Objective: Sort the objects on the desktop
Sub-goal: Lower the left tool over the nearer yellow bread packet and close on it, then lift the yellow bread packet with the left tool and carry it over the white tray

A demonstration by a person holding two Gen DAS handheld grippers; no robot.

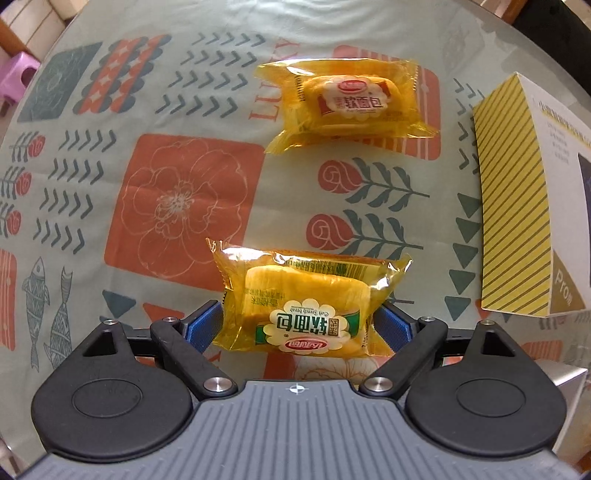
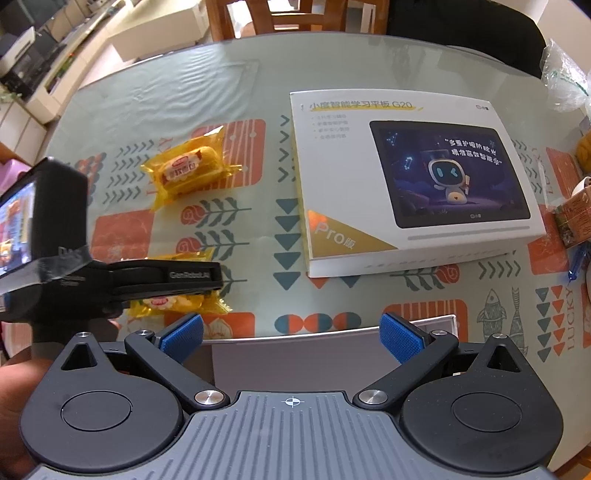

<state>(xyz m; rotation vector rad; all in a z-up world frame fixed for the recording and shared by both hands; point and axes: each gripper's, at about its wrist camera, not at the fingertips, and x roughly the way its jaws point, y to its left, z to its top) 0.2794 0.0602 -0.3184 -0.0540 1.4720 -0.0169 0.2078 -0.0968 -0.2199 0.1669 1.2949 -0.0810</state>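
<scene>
My left gripper [image 1: 301, 326] is shut on a yellow soft-bread packet [image 1: 306, 299], with a blue pad on each side of it; the packet seems held just above the tablecloth. In the right wrist view the same packet [image 2: 173, 304] shows under the left gripper's black finger [image 2: 166, 277]. A second bread packet [image 1: 347, 103] lies flat farther out, also in the right wrist view [image 2: 188, 171]. A white tablet box [image 2: 410, 177] lies flat to the right; its striped side shows in the left wrist view [image 1: 513, 199]. My right gripper [image 2: 291, 334] is open and empty near the table's front edge.
The round table [image 2: 166, 85] has a patterned cloth under glass. A plastic bag [image 2: 565, 77], a small brown box [image 2: 574, 218] and a blue pen [image 2: 578, 262] sit at the right edge. A wooden chair [image 2: 277, 14] stands behind. A pink stool [image 1: 18, 74] is on the floor at the left.
</scene>
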